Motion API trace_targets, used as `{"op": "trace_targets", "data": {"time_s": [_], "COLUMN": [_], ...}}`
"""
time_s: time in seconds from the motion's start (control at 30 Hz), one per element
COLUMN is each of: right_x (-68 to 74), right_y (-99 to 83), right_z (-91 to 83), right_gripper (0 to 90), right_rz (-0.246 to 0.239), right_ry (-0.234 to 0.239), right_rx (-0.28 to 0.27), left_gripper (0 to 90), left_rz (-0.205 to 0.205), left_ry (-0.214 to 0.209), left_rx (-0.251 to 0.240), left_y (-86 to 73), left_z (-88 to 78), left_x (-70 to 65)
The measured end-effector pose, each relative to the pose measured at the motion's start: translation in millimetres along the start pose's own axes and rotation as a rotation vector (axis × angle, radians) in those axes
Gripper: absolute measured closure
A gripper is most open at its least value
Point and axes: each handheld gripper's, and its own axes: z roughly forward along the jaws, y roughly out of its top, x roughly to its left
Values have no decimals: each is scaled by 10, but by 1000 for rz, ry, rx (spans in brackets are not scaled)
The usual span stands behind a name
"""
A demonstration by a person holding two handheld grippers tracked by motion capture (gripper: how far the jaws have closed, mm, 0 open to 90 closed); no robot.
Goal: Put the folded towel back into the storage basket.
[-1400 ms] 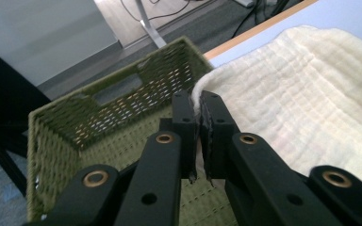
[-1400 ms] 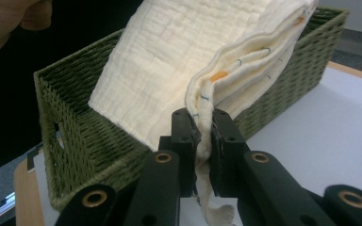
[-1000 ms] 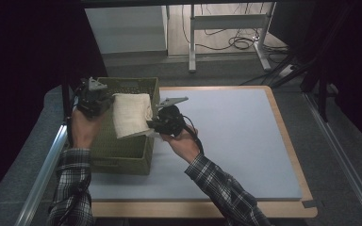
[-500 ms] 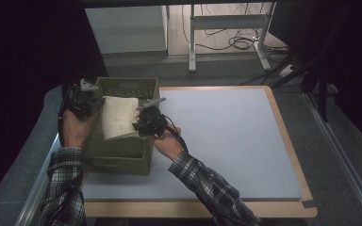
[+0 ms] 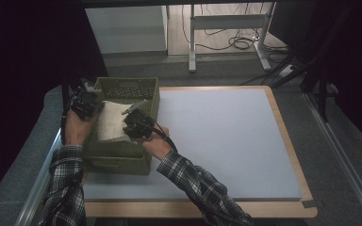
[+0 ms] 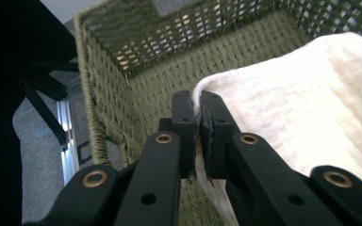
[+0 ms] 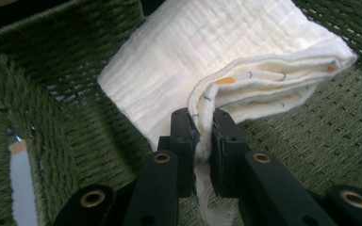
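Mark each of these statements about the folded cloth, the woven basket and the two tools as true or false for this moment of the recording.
1. The left tool is clamped on an edge of the cream cloth. True.
2. The right tool is open and holds nothing. False: it is shut on the cloth's folded edge.
3. The cloth lies flat on the blue mat. False: it is held over the inside of the green woven basket.
4. The basket stands at the left end of the mat. True.
5. The cloth is dark red. False: it is cream-white, with small coloured marks along the hem.
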Motion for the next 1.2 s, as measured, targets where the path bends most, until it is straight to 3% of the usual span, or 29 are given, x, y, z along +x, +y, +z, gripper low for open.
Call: {"op": "trace_targets", "data": {"time_s": [0.23, 0.37, 0.43, 0.47, 0.53, 0.7, 0.9, 1.2], "right_x": [26, 57, 62, 63, 55, -1, -59, -94], "right_y": [29, 34, 35, 35, 33, 27, -10, -52], "right_z": [57, 78, 80, 79, 68, 11, -77, -196], "right_gripper": [797, 733, 651, 651, 648, 630, 561, 443], "right_rz": [-34, -61, -68, -68, -68, -61, -39, -56], "right_ry": [-21, -32, -27, -30, -32, -37, -24, -12], "right_rx": [30, 47, 41, 39, 33, 16, -13, -52], "left_gripper": [853, 843, 763, 701, 676, 646, 538, 414], "left_rz": [21, 29, 35, 37, 36, 20, -45, -95], "left_ry": [0, -11, -4, -4, -4, -16, -42, -65], "left_rx": [57, 106, 135, 145, 157, 143, 83, 49], "left_y": [0, 2, -2, -5, -9, -10, 15, 20], "left_z": [167, 250, 304, 327, 352, 343, 254, 200], "left_x": [-31, -45, -58, -60, -65, -72, -57, -88]}}
